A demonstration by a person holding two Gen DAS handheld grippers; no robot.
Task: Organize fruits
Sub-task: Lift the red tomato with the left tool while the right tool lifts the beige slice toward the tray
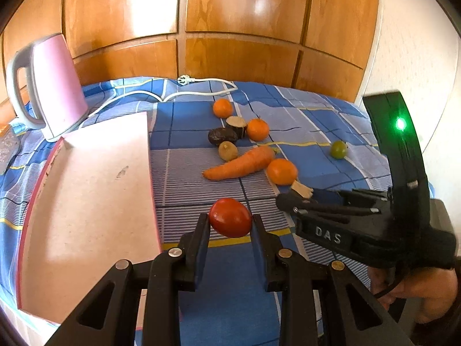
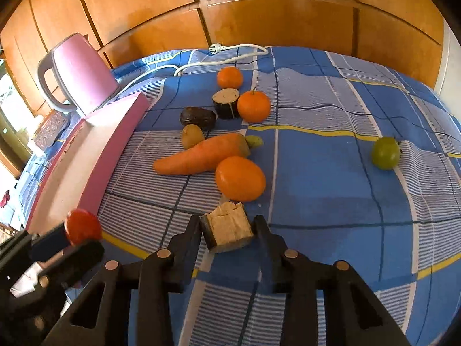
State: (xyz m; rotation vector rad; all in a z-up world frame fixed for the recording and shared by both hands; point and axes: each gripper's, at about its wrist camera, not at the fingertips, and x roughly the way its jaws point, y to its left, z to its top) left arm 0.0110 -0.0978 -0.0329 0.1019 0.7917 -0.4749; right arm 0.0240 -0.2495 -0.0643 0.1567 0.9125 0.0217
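My left gripper (image 1: 230,219) is shut on a red tomato (image 1: 230,217) and holds it above the blue checked cloth, just right of the pink tray (image 1: 86,196). My right gripper (image 2: 227,225) is shut on a dark-skinned, pale-fleshed vegetable chunk (image 2: 227,230); it also shows in the left wrist view (image 1: 301,189). On the cloth lie a carrot (image 2: 201,154), three oranges (image 2: 240,178) (image 2: 254,106) (image 2: 229,77), a kiwi (image 2: 192,136), a dark avocado (image 2: 198,117), a second cut chunk (image 2: 226,102) and a green fruit (image 2: 385,152).
A pink kettle (image 1: 54,86) stands at the back left behind the tray, its white cord and plug (image 1: 184,86) trailing across the cloth. A wooden wardrobe (image 1: 230,28) closes the back. The cloth's right edge (image 1: 389,150) drops off near a white wall.
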